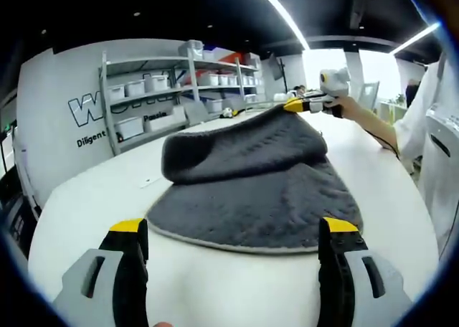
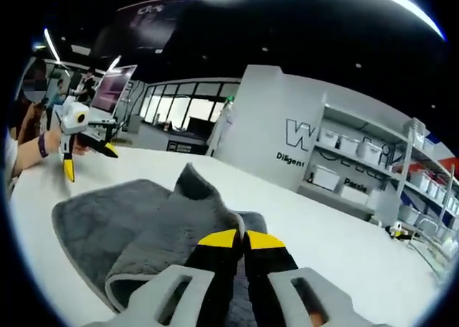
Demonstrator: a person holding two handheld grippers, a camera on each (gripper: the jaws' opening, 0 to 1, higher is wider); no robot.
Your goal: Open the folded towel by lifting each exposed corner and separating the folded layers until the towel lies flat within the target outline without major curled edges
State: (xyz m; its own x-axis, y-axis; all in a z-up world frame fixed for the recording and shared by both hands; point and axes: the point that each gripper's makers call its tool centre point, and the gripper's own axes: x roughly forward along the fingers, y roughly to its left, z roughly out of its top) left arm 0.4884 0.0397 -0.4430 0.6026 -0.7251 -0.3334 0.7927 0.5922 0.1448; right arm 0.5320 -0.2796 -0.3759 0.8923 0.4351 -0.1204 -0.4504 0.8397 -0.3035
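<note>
Two jaws of the left gripper [image 1: 233, 244] stand wide apart and empty just short of the grey towel [image 1: 258, 191] on the white table [image 1: 93, 205], while the right gripper [image 1: 305, 105] lifts its far edge into a hump. Along the right gripper view, the right gripper [image 2: 240, 239] is clenched on a raised fold of the towel [image 2: 143, 230]. Unfolding looks partly done; layers remain doubled, and no outline is visible.

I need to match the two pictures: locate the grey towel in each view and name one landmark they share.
Left gripper view: grey towel lies mid-frame on the white table, its far edge lifted by the right gripper.
Right gripper view: towel lower left, pinched at bottom centre.
Shared landmark: the shelving with white bins.
</note>
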